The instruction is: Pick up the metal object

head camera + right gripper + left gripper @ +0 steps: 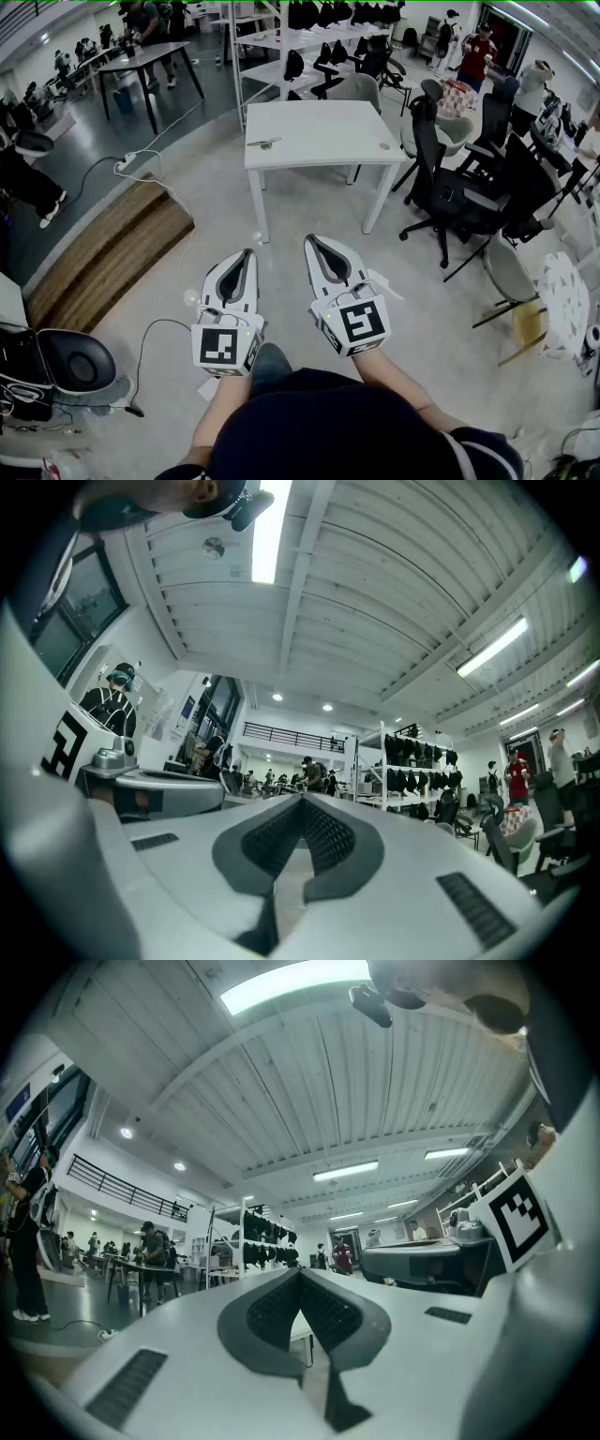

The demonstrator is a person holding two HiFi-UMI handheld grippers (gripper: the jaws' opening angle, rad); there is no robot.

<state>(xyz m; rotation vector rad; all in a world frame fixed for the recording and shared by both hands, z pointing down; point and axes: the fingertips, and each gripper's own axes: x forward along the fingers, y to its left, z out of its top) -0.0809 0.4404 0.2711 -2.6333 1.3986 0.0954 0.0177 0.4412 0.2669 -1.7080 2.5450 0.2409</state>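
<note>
A small metal object (264, 143) lies near the left edge of the white table (319, 141) ahead of me in the head view. Both grippers are held close to my body, well short of the table and above the floor. My left gripper (247, 254) is shut with nothing between its jaws; its own view shows its tips (301, 1274) meeting. My right gripper (312, 241) is also shut and empty, with the tips (303, 802) touching in its own view. Both gripper views point upward at the ceiling and the far room, and neither shows the metal object.
Black office chairs (448, 187) stand right of the table. A wooden step (103, 253) and a cable with power strip (127, 161) lie to the left. Shelving with dark items (309, 37) stands behind the table. People stand at the far tables. A small round thing (384, 146) sits on the table's right.
</note>
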